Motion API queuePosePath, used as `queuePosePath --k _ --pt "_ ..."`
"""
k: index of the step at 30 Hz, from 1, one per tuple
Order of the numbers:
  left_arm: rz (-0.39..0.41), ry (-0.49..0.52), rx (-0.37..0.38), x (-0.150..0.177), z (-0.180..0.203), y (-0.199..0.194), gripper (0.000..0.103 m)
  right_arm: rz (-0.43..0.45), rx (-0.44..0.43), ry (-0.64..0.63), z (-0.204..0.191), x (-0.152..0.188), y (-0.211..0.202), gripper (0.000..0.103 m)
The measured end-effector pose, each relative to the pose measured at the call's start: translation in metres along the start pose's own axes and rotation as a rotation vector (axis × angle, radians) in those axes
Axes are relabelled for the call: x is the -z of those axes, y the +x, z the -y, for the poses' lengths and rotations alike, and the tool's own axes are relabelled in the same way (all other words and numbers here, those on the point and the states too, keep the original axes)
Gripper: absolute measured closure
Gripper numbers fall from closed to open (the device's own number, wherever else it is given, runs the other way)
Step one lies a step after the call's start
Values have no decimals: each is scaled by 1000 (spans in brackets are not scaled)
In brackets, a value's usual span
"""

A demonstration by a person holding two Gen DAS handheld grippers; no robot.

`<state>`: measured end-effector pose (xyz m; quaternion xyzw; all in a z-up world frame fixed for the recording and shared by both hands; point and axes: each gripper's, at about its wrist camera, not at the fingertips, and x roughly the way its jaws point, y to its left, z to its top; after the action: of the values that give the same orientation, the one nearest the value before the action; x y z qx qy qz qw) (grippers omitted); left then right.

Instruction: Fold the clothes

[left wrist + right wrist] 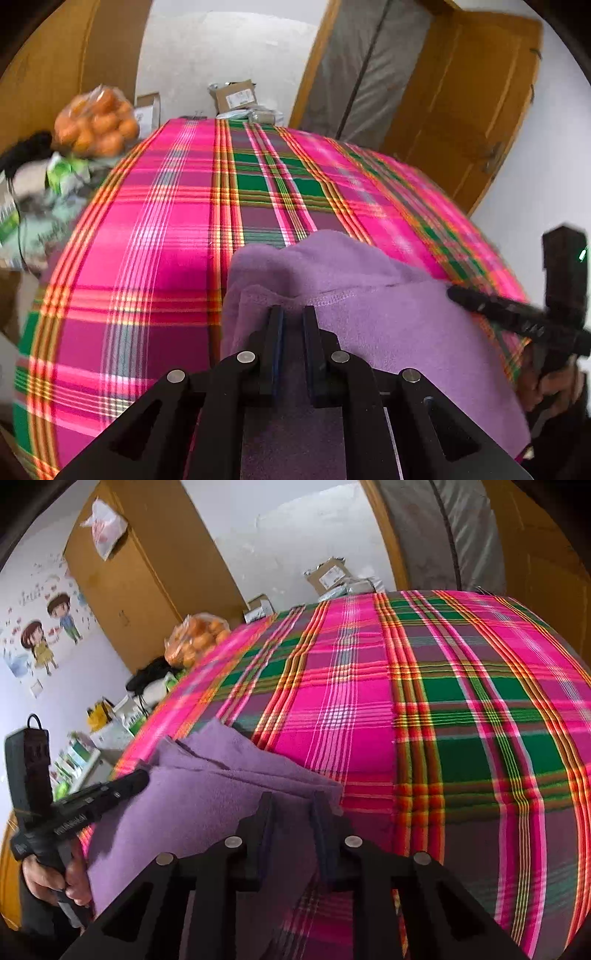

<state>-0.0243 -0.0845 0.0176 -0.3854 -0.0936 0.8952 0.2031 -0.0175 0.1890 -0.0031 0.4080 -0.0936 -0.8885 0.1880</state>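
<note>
Two grippers pinch one purple fleece garment (369, 295), which lies bunched at about 6 o'clock on the plaid-covered bed (155, 229). The left gripper (293, 314) has its fingers pressed near together on a stitched hem. The right gripper (293, 799) pinches a fold at the garment's 3 o'clock edge, with cloth between its fingers. I judge the fleece soft, light and limp, slightly grippy rather than slick; it will sag between holds. Hems and corners look the best places to grip. A bag of oranges (98, 122) sits at 10 o'clock.
</note>
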Motion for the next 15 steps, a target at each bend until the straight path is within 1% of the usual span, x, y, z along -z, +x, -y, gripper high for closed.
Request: queuePosePath --k 4,5,7,9,11,13,15 --pt "3 -82 82 1 -14 0 95 -4 31 -34 -7 -1 3 83" --pt "7 -105 93 2 -17 -4 97 -1 28 -27 -6 0 1 83" --pt "28 -135 108 6 -20 -21 97 13 27 -6 -6 3 -8 83" --pt "88 -135 95 17 -22 -47 97 31 28 -10 -10 8 -23 83" --pt "121 -132 86 31 -22 -68 97 70 20 -35 -16 16 -43 83" --pt "133 -107 75 44 -18 -79 97 104 7 -54 -25 27 -60 83" --pt "131 -71 59 57 -11 -82 97 112 -16 -75 -34 37 -68 83"
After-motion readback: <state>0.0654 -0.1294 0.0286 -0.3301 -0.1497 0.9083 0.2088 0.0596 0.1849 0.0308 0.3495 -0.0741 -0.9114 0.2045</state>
